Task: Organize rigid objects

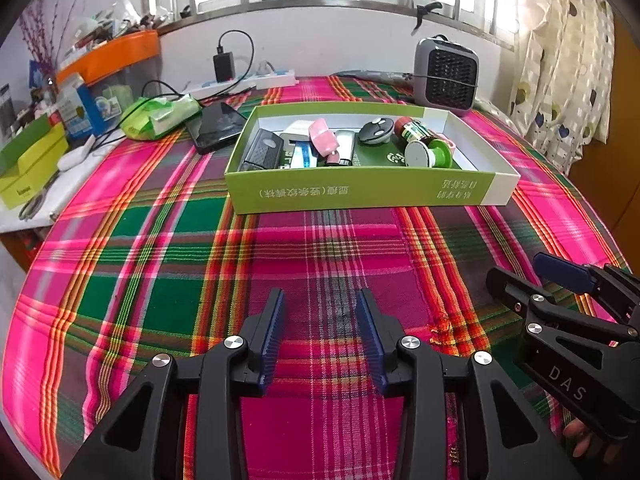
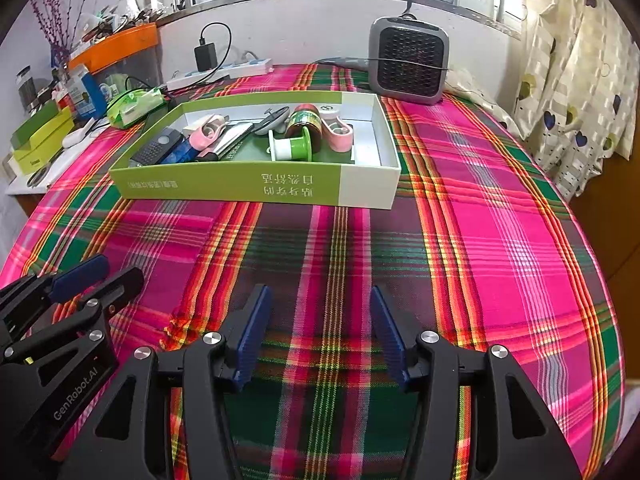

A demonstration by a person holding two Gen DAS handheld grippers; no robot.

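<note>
Already the small rigid things lie together in the green-and-white box point(image 1: 360, 190) toward the far side of the plaid cloth point(image 1: 200, 240) — a brown bottle point(image 1: 412, 130), a green-and-white spool point(image 1: 430, 154), a pink case point(image 1: 325, 138), a black perforated gadget point(image 1: 262, 154), a round grey piece point(image 1: 376, 130). Nearer, over bare cloth, the left gripper point(image 1: 320, 336) and the right gripper point(image 2: 320, 336) hover side by side, each with jaws spread apart and nothing between them. Behind the box stand a grey heater point(image 2: 408, 62), a power strip point(image 2: 224, 70) and a black phone point(image 1: 216, 126).
</note>
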